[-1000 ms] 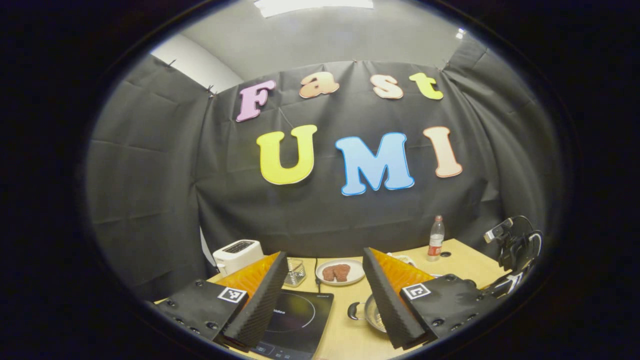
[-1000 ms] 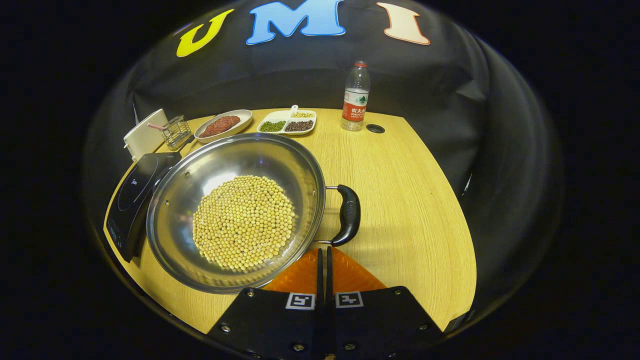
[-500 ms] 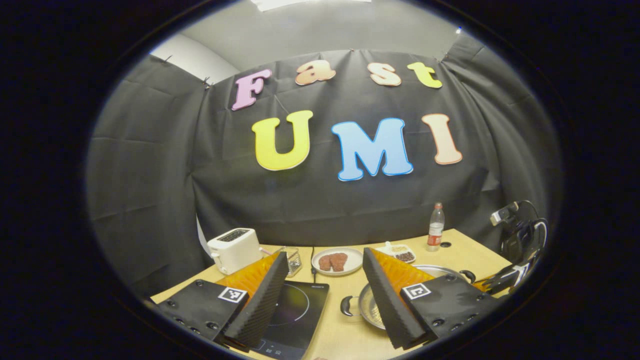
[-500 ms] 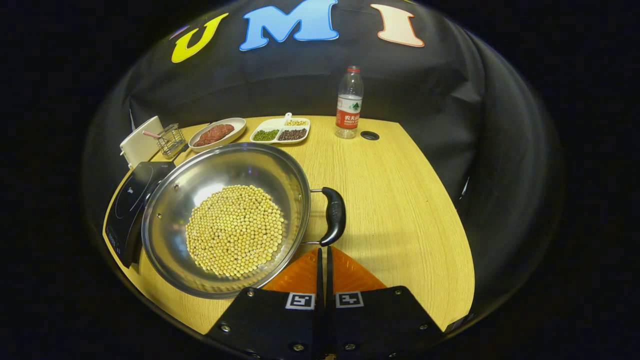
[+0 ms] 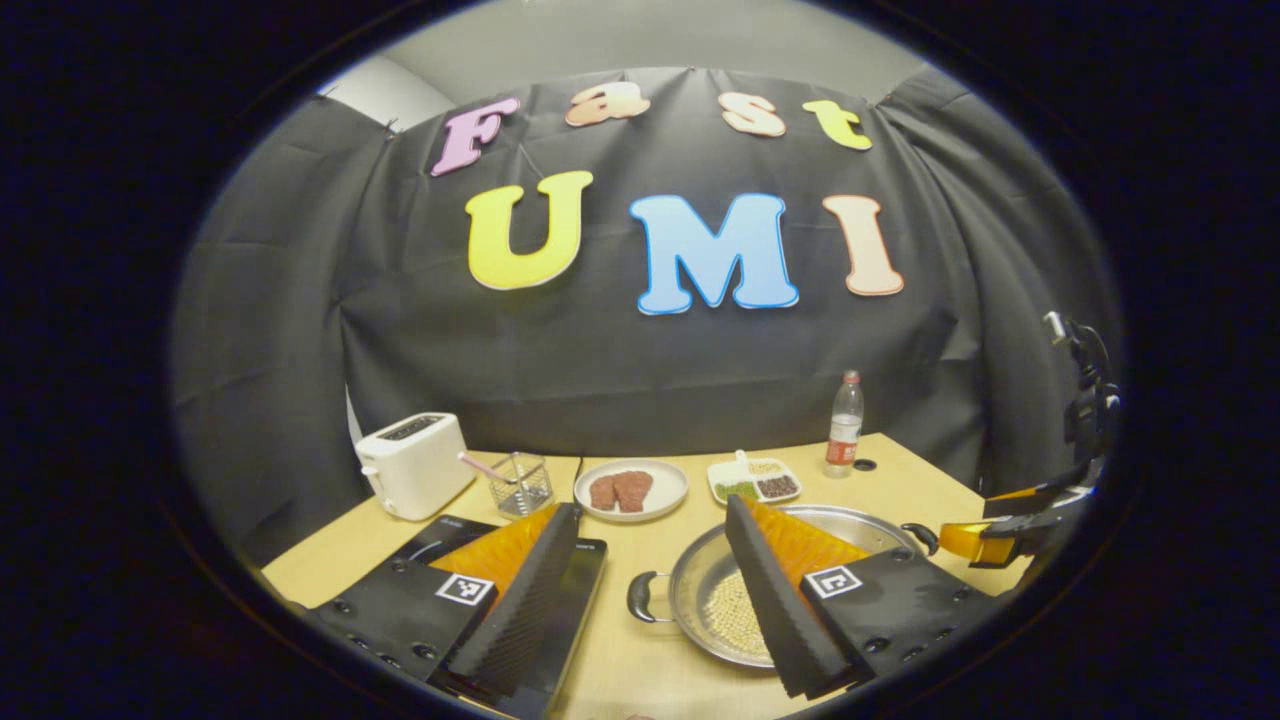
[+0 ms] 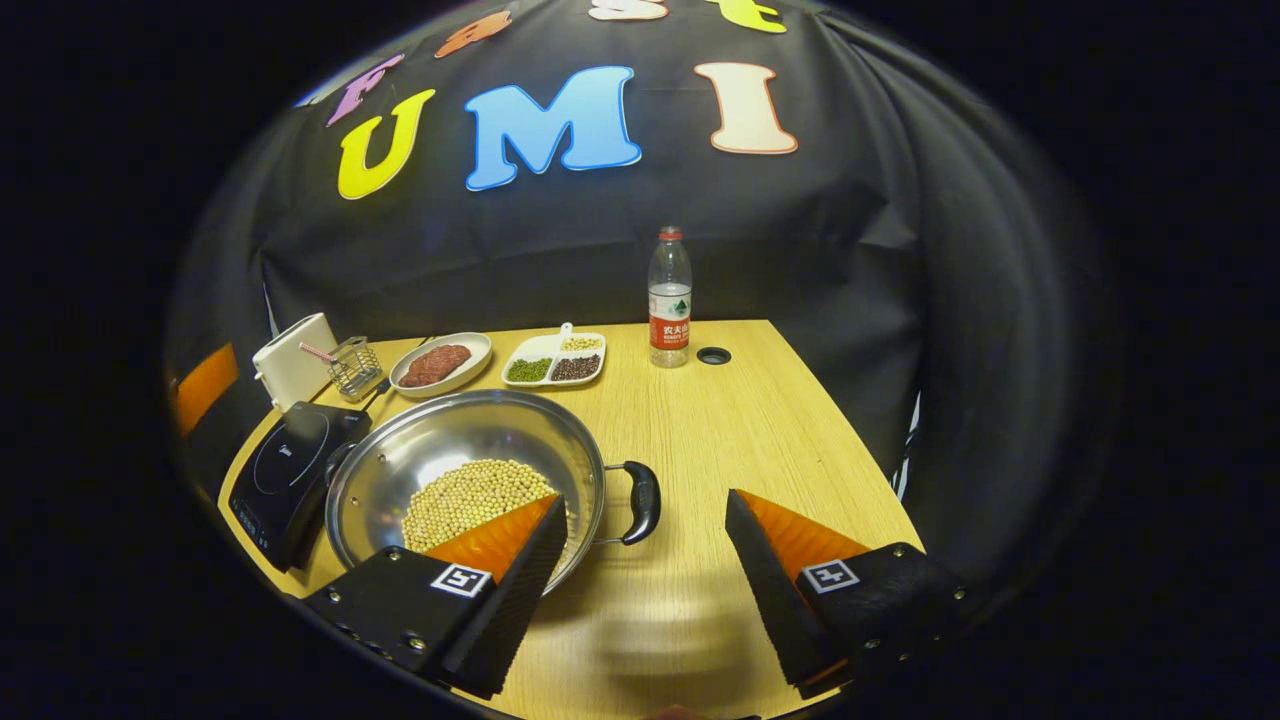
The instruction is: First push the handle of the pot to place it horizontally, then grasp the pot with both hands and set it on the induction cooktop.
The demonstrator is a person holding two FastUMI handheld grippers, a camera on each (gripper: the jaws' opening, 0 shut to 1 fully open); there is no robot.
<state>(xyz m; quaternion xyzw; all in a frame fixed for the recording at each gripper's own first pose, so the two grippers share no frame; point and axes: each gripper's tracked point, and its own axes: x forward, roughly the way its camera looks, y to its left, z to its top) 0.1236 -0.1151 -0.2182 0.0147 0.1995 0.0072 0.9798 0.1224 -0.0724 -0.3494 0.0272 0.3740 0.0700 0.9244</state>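
Right gripper view: right tool (image 6: 645, 545) spread wide, empty, above the worktop (image 6: 760, 440); pot (image 6: 470, 485) of beans at 10 o'clock, just beside the induction cooktop (image 6: 290, 470); left tool (image 5: 650, 560) likewise apart, empty.

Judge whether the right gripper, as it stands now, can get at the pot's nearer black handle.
Probably yes. The right gripper is open, and the pot's black handle lies just ahead between its fingers, with bare table around it and nothing in the way.
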